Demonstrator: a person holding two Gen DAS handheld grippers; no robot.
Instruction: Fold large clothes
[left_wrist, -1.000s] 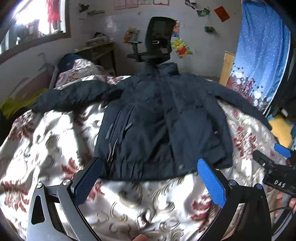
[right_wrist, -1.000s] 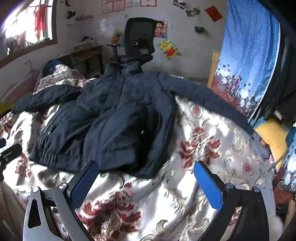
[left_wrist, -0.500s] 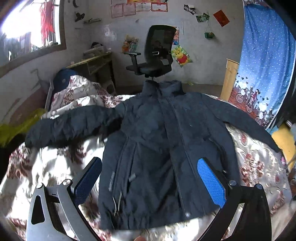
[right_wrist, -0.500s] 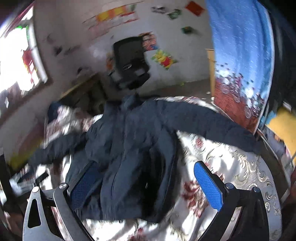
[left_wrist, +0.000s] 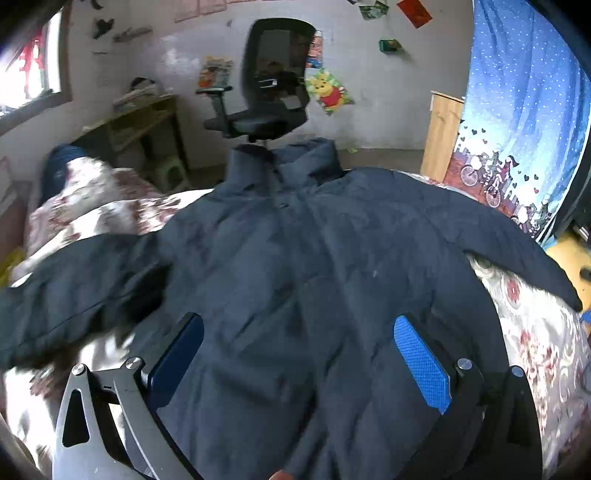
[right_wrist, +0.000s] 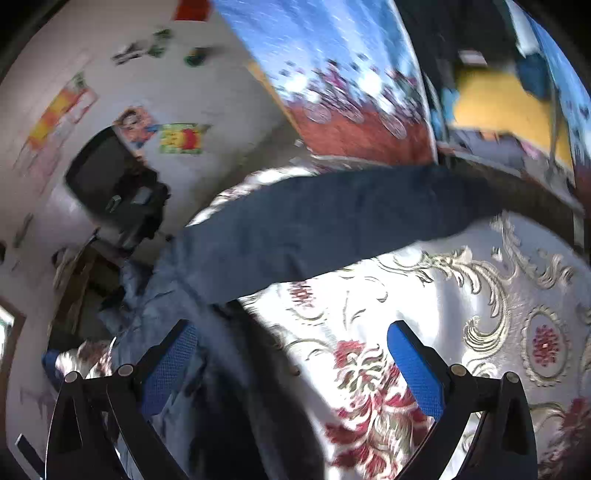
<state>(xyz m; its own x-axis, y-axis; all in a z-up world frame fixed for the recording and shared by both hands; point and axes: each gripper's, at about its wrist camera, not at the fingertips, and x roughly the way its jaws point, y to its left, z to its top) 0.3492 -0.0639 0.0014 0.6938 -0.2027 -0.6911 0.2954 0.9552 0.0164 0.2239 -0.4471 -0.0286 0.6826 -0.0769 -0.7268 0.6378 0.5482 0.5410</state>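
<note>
Dark navy padded jacket (left_wrist: 295, 280) spread flat on floral bedspread (right_wrist: 461, 295); both grippers' fingers released, empty. Best pinch a sleeve cuff, fold inward.

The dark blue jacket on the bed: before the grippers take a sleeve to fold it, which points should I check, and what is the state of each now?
1. Jacket lies spread out with its front up on the floral bedspread: ok.
2. Both sleeves stretched outward, right sleeve straight across the bedspread: ok.
3. Left gripper open and empty, over the jacket body: ok.
4. Right gripper open and empty, facing the right sleeve: ok.
5. Right sleeve's cuff free to grasp: cannot tell, the view is blurred there.
6. Left sleeve lying flat: cannot tell, that part is blurred.
</note>
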